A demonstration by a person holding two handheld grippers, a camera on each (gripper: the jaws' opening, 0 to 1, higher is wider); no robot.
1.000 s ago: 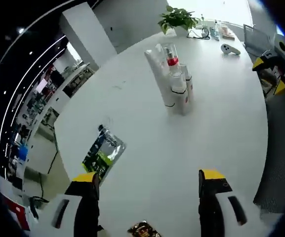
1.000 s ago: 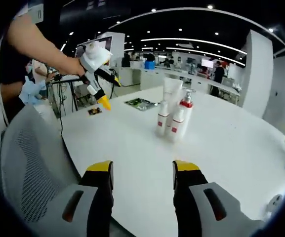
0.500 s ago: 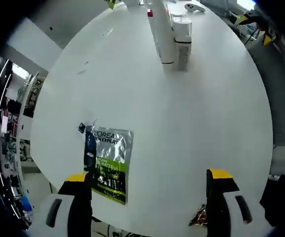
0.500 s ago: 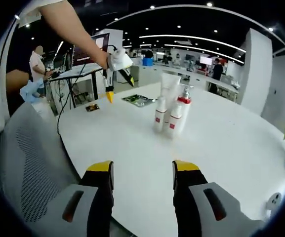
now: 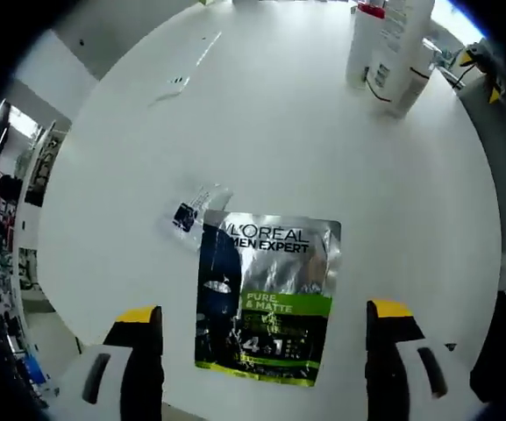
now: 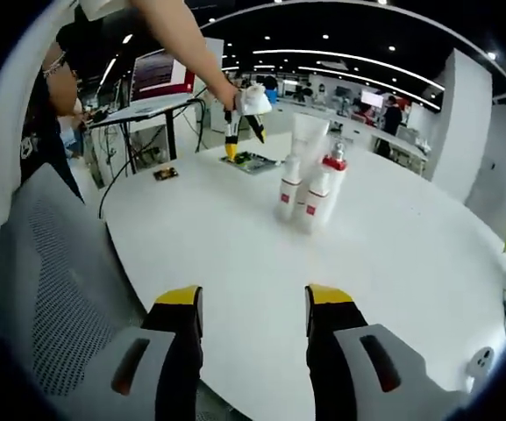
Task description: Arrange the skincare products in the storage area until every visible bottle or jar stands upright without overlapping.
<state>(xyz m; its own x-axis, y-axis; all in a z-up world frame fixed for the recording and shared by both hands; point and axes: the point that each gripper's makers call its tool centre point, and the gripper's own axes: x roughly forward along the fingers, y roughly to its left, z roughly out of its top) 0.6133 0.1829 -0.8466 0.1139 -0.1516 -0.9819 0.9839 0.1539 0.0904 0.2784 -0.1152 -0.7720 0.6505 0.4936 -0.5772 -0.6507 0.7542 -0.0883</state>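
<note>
Hovering, left gripper (image 5: 266, 346): held above the flat sachet (image 5: 266, 298), jaws spread wide to either side of it, nothing gripped; also seen from the right gripper view as the far tool (image 6: 239, 132) pointing down at the table.
Right gripper (image 6: 253, 338): held near the table edge, jaws released and apart, nothing between them.
Sachet: a silver, black and green packet lying flat on the white table (image 5: 147, 158), near the left edge; a small clear wrapper (image 5: 191, 206) lies just beside its far corner.
Bottles: a tight cluster (image 6: 310, 180) of white bottles and a tube, one with a red pump collar, stands upright at the table's middle; the same group (image 5: 388, 53) is seen far right in the left gripper view. Items appear touching; whether any overlap cannot be told.
Other item: a small dark object (image 6: 166, 174) lies near the left table edge.
Chair: a grey mesh chair (image 6: 51, 289) stands near left.
Progress: bottles judged already upright; the sachet is judged the remaining piece, still lying flat and well apart from the cluster.
</note>
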